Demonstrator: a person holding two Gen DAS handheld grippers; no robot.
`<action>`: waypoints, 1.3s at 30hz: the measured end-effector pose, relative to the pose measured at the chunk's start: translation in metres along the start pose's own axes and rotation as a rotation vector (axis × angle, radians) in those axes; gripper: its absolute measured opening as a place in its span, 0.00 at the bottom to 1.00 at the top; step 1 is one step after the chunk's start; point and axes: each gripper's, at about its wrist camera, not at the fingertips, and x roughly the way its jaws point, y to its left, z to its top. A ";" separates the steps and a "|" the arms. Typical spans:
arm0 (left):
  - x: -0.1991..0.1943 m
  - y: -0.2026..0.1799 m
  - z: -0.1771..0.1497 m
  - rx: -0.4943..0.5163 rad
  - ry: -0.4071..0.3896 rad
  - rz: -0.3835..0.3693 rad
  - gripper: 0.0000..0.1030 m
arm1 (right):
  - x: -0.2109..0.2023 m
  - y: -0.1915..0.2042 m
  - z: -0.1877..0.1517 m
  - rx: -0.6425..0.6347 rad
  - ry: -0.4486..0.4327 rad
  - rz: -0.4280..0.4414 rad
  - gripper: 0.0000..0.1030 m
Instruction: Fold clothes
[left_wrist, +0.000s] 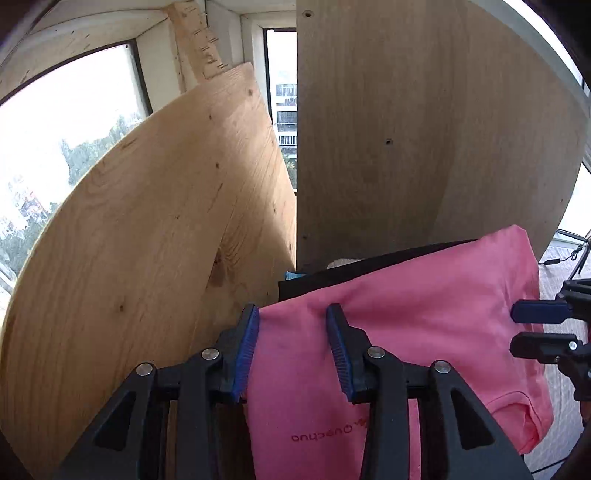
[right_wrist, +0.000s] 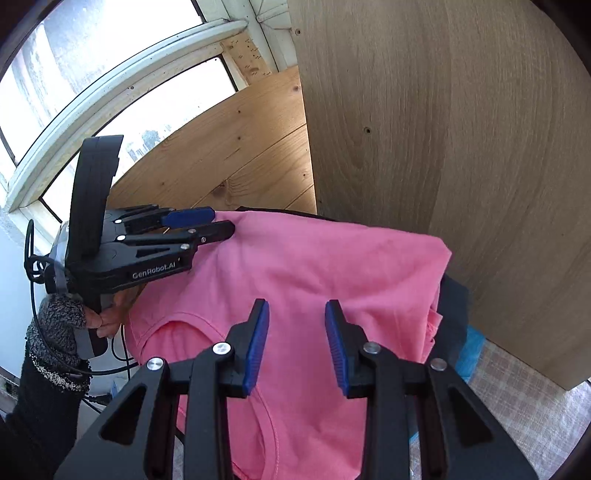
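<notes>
A pink t-shirt (left_wrist: 424, 325) (right_wrist: 314, 266) with a red logo lies folded over a dark garment (left_wrist: 369, 266) (right_wrist: 452, 306). My left gripper (left_wrist: 291, 314) stands open at the shirt's left edge, with pink cloth lying between its blue pads. In the right wrist view the left gripper (right_wrist: 221, 221) touches the shirt's far left corner. My right gripper (right_wrist: 295, 310) is open just above the middle of the shirt, near the neckline. The left wrist view shows the right gripper (left_wrist: 517, 325) at the shirt's right side, its fingers apart.
A pine board (left_wrist: 147, 221) leans at the left and a grey-brown wood panel (left_wrist: 424, 129) (right_wrist: 461, 147) stands close behind the clothes. Windows (left_wrist: 66, 129) lie beyond. A checked cloth (right_wrist: 517, 398) covers the surface. A hand in a grey knit sleeve (right_wrist: 59, 321) and cables (right_wrist: 37, 266) sit at the left.
</notes>
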 end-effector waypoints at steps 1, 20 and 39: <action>-0.012 0.001 0.001 -0.011 -0.026 0.010 0.34 | -0.004 -0.001 -0.004 0.004 -0.002 -0.002 0.30; -0.133 -0.008 -0.174 -0.062 -0.044 -0.027 0.44 | -0.085 0.007 -0.159 0.089 0.079 -0.085 0.38; -0.259 -0.075 -0.250 -0.059 -0.177 -0.050 0.75 | -0.180 0.077 -0.238 0.120 -0.119 -0.426 0.55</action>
